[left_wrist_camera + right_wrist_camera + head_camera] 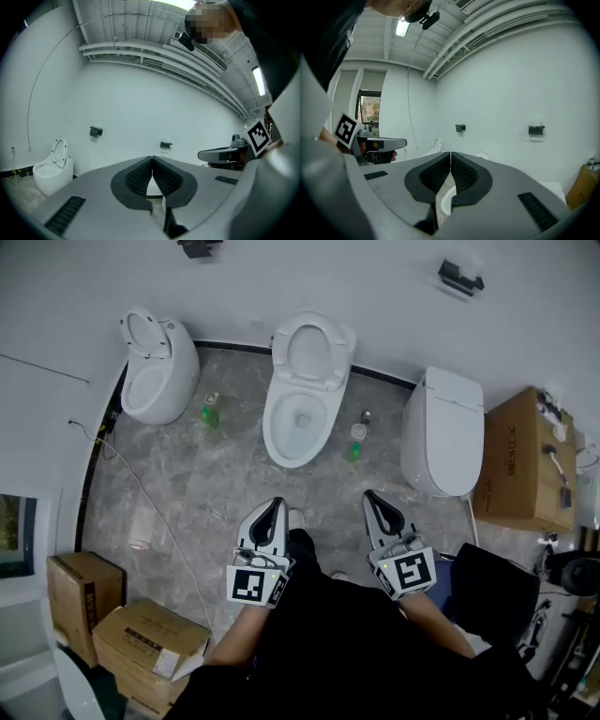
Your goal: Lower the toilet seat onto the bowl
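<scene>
Three white toilets stand along the far wall. The middle toilet (298, 418) is straight ahead of me, its seat (315, 351) raised and leaning back towards the wall. On the left toilet (157, 379) (49, 172) the seat (142, 334) (59, 152) is also up, while the right toilet (442, 432) has its lid down. My left gripper (275, 503) (152, 160) and right gripper (372, 496) (450, 154) are held side by side well short of the middle bowl, both shut and empty. A sliver of white bowl (446, 202) shows under the right jaws.
Green bottles (211, 411) (356, 439) stand on the grey marble floor beside the middle toilet. Cardboard boxes (141, 638) lie at the lower left, and a large one (517, 460) stands at the right. A white cable (141, 488) crosses the floor. Black holders (459, 277) hang on the wall.
</scene>
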The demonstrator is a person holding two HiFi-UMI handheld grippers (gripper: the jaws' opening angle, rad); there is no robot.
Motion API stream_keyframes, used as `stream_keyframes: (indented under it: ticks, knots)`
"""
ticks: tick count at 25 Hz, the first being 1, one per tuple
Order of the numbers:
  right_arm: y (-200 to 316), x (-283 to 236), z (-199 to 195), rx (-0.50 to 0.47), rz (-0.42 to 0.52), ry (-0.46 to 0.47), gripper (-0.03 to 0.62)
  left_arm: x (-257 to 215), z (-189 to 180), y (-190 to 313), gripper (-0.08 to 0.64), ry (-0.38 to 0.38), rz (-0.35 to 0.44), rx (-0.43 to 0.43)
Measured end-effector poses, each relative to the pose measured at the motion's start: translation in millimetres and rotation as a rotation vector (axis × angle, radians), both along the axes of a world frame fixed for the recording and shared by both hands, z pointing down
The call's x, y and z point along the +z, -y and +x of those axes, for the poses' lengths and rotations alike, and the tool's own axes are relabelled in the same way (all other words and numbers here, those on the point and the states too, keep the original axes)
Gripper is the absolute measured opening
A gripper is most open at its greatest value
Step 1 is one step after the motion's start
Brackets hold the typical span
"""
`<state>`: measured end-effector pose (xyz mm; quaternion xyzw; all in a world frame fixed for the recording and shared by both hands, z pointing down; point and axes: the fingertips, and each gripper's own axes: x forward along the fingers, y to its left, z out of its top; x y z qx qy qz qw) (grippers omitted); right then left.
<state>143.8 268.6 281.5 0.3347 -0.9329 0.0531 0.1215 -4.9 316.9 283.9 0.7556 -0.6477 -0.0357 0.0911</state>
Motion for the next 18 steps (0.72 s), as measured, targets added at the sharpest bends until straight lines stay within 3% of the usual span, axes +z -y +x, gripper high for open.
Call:
stream_keyframes:
  ticks: [10, 18]
  knots:
    - [98, -9, -93, 0.050, -0.015, 0.012, 0.032, 2, -101, 87, 0.017, -0.044, -0.022, 0.026]
    - [141, -6, -131, 0.107, -0.040, 0.026, 0.032, 16, -149, 136, 0.017, -0.050, -0.054, 0.074]
